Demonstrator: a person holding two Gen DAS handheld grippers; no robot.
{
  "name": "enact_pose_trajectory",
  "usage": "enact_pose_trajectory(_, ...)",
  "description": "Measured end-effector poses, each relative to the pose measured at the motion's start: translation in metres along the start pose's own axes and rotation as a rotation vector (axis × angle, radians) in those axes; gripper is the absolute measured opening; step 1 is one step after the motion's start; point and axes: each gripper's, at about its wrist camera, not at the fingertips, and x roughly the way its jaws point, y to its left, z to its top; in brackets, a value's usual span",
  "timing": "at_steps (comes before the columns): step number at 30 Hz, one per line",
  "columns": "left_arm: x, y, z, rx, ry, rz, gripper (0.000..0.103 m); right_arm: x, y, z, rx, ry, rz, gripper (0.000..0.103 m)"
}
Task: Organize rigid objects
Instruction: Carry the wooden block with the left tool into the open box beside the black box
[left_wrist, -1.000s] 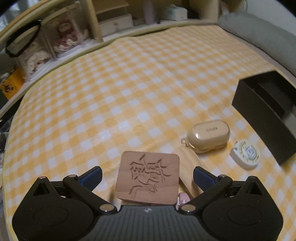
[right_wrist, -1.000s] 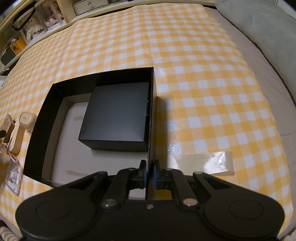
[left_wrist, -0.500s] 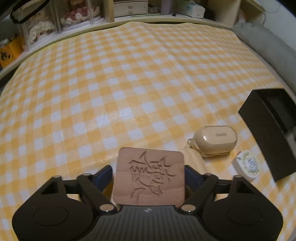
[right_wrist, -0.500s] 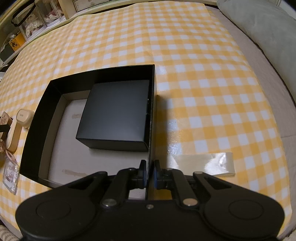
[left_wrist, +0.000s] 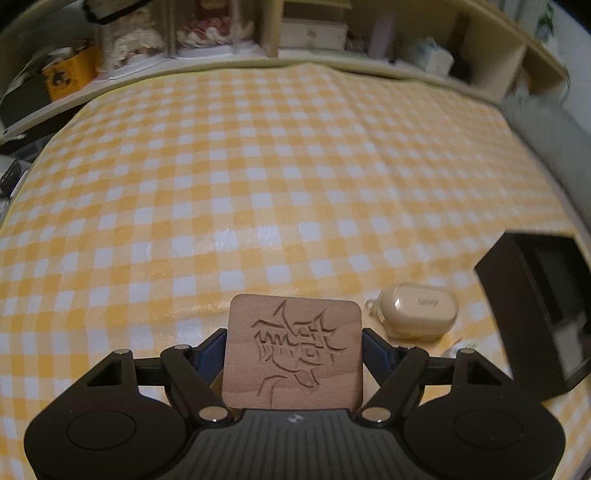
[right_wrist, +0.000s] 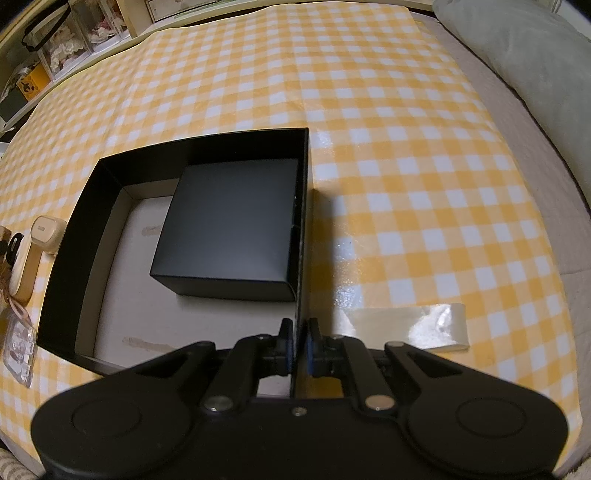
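My left gripper (left_wrist: 293, 350) is shut on a square wooden coaster (left_wrist: 293, 347) with a carved character and holds it lifted above the checked cloth. A beige earbud case (left_wrist: 419, 314) lies on the cloth to its right; it also shows in the right wrist view (right_wrist: 46, 230). My right gripper (right_wrist: 300, 345) is shut on the right wall of an open black box (right_wrist: 301, 206). A smaller black box (right_wrist: 229, 229) sits inside it on the pale floor. The black box's corner shows at the right of the left wrist view (left_wrist: 532, 306).
A yellow and white checked cloth (left_wrist: 258, 166) covers the table. A strip of clear tape (right_wrist: 410, 326) lies right of the box. A clear packet (right_wrist: 18, 341) and a beige object (right_wrist: 24, 277) lie left of it. Shelves with clutter (left_wrist: 207, 33) line the far edge; a grey cushion (right_wrist: 524, 59) sits right.
My left gripper closed on the wooden coaster and lifted it off the cloth, tilting up so the far shelves come into view. My right gripper kept its hold on the box wall.
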Motion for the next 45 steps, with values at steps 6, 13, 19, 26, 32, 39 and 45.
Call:
enact_pose_trajectory(6,-0.026,-0.021,0.009,-0.065,-0.059,-0.031,0.076,0.001,0.001,-0.001,-0.001,0.002,-0.003,0.007)
enact_pose_trajectory(13,-0.037,-0.083,0.017,-0.133,-0.08,-0.127,0.076,0.002,-0.001,0.0,-0.004,0.003,-0.005,0.007)
enact_pose_trajectory(19,-0.033,-0.157,0.02,-0.117,-0.061,-0.228,0.076,0.002,0.001,0.0,-0.005,0.003,-0.006,0.007)
enact_pose_trajectory(26,-0.008,-0.218,0.028,-0.071,-0.039,-0.217,0.076,0.002,0.002,0.0,-0.004,0.004,-0.008,0.007)
enact_pose_trajectory(32,0.015,-0.235,0.035,-0.094,-0.014,-0.172,0.076,0.002,0.002,0.0,-0.005,0.004,-0.009,0.007)
enact_pose_trajectory(39,0.03,-0.239,0.043,-0.111,-0.006,-0.123,0.076,0.002,0.002,0.0,-0.004,0.003,-0.009,0.007)
enact_pose_trajectory(45,0.044,-0.245,0.048,-0.099,-0.002,-0.109,0.076,0.003,0.002,0.0,-0.005,0.004,-0.011,0.007)
